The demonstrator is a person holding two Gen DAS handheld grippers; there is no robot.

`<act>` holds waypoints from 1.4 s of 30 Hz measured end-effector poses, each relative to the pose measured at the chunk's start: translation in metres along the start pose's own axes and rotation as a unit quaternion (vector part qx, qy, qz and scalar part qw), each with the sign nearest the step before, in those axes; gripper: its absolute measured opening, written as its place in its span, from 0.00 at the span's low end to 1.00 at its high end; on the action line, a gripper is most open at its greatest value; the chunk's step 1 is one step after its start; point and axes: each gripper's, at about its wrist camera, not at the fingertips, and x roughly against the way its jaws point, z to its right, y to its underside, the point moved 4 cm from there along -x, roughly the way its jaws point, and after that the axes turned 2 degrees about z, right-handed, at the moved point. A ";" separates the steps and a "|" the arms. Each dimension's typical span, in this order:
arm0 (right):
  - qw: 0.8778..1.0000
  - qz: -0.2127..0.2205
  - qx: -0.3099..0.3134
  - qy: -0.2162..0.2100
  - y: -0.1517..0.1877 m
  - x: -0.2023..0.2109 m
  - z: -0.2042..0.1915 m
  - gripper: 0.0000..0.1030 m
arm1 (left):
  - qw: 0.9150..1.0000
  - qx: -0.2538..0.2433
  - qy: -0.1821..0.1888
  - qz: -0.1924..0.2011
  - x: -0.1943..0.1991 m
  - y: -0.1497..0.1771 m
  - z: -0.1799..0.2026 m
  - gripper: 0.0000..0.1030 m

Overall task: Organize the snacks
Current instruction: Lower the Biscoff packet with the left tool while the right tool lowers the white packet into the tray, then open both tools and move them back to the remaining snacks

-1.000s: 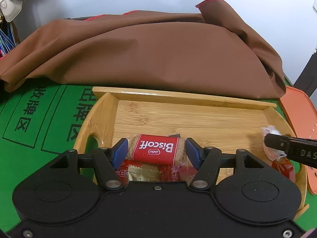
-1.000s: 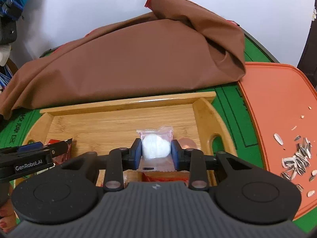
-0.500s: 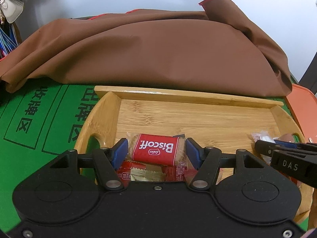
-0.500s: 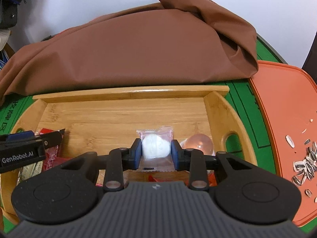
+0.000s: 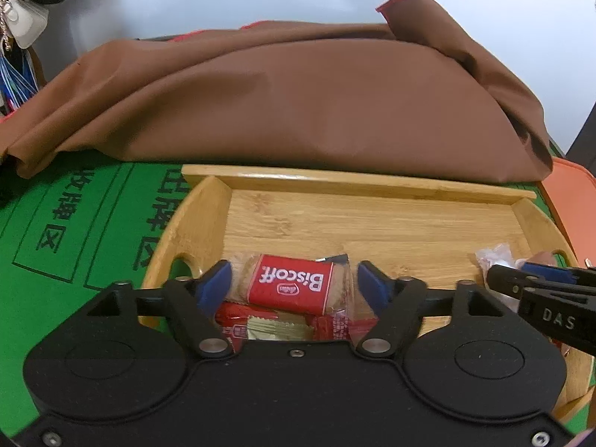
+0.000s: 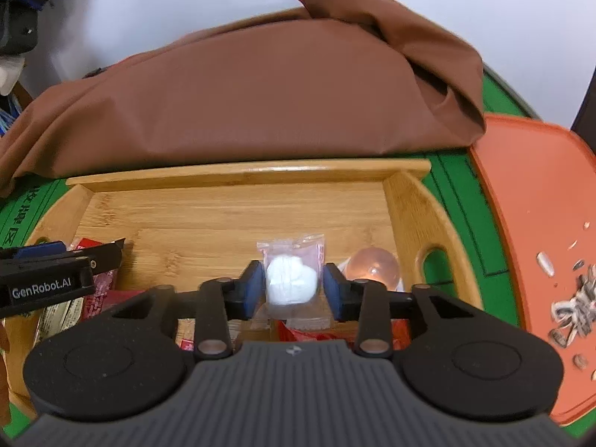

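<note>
A bamboo tray (image 5: 354, 182) (image 6: 242, 175) lies on the green felt. In the left wrist view a red Biscoff packet (image 5: 294, 287) rests on red snack packets (image 5: 260, 327) at the tray's near left. My left gripper (image 5: 293, 279) straddles it, jaws opening, with a small gap at each blue pad. In the right wrist view a white candy in a clear wrapper (image 6: 290, 285) lies between the pads of my right gripper (image 6: 292, 288), whose jaws are opening and stand just off it. A clear jelly cup (image 6: 372, 266) sits to its right.
A brown cloth (image 5: 298, 104) is heaped behind the tray. An orange board (image 6: 540, 205) with scattered sunflower seeds (image 6: 570, 305) lies to the right. Green felt (image 5: 56, 223) with printed characters spreads left. Each gripper's tip shows at the edge of the other's view.
Both pairs of jaws have widened. The left pads have come off the Biscoff packet and the right pads off the white candy. Both snacks stay in the tray.
</note>
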 end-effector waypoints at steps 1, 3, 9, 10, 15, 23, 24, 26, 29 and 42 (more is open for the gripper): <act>1.000 0.005 0.006 0.002 -0.001 0.004 -0.001 0.60 | 1.000 -0.003 -0.001 0.003 0.002 0.000 0.000 0.75; 1.000 0.013 0.012 0.000 -0.001 0.012 -0.003 0.64 | 1.000 -0.010 -0.004 0.007 0.008 0.000 0.000 0.76; 0.999 0.029 0.023 -0.014 0.004 0.033 -0.005 0.75 | 0.999 -0.037 0.002 0.032 0.035 0.009 0.002 0.86; 0.999 0.031 0.025 -0.019 0.006 0.037 -0.005 0.77 | 0.998 -0.042 0.002 0.037 0.040 0.011 0.002 0.89; 0.998 0.044 0.038 -0.033 0.020 0.059 -0.006 0.83 | 0.996 -0.067 0.009 0.057 0.065 0.029 0.006 0.90; 0.995 0.062 0.059 -0.053 0.049 0.092 -0.006 0.86 | 0.994 -0.071 0.034 0.075 0.102 0.071 0.004 0.96; 0.995 0.063 0.060 -0.057 0.053 0.095 -0.006 0.86 | 0.994 -0.071 0.034 0.077 0.105 0.077 0.004 0.96; 0.994 0.064 0.063 -0.063 0.062 0.100 -0.006 0.87 | 0.993 -0.076 0.035 0.080 0.111 0.088 0.005 0.96; 0.993 0.067 0.063 -0.071 0.073 0.108 -0.006 0.87 | 0.992 -0.079 0.043 0.085 0.120 0.103 0.005 0.97; 0.990 0.076 0.086 -0.081 0.124 0.134 -0.003 0.91 | 0.989 -0.105 0.048 0.096 0.148 0.162 0.005 0.98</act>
